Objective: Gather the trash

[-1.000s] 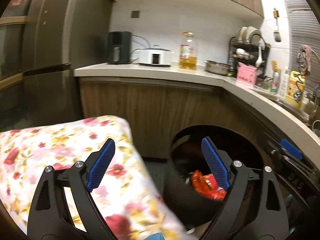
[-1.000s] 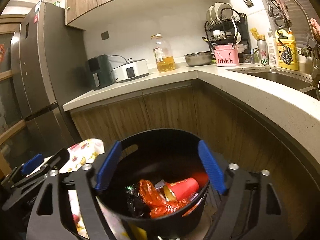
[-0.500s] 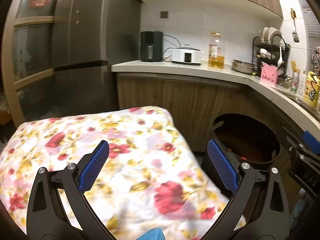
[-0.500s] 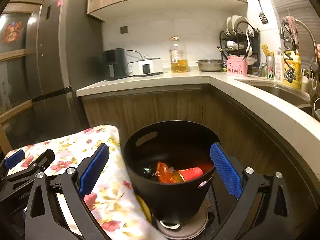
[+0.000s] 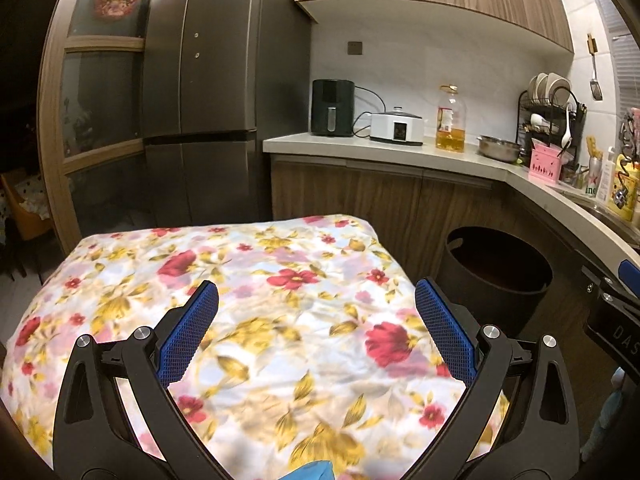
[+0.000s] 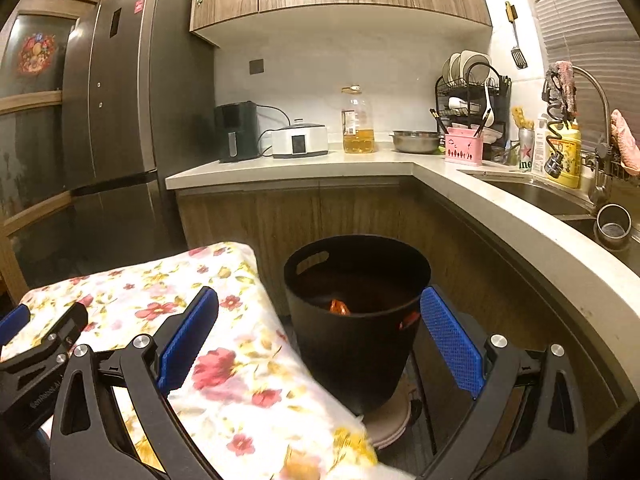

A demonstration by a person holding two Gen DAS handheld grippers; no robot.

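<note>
Hovering over the floral tablecloth point(image 5: 280, 320), the left gripper point(image 5: 316, 332) is sitting with jaws spread wide, nothing between the blue pads point(image 5: 188, 332). Cloth is covering the whole table surface in the left wrist view; a scrap of something blue point(image 5: 312, 472) is peeking in at the bottom edge, can't tell what it is.

Moving right: the black trash bin point(image 6: 356, 320) is standing upright on the floor just beside the table's right edge, in front of the wooden base cabinets point(image 6: 320, 220). Trash is sitting inside it, an orange-red wrapper point(image 6: 340, 307) showing just above the near rim in the right wrist view. Bin is resting on a pale round base point(image 6: 388, 416).

The right gripper point(image 6: 320, 340) is hanging in front of the bin, jaws also spread wide and gripping nothing; its left pad is overlapping the cloth edge, its right pad is lying to the right of the bin.

Further right: countertop point(image 6: 480, 200) is curving round to the sink point(image 6: 532, 196), carrying an air fryer point(image 6: 236, 132), an oil bottle point(image 6: 357, 124) and a dish rack point(image 6: 472, 96).
</note>
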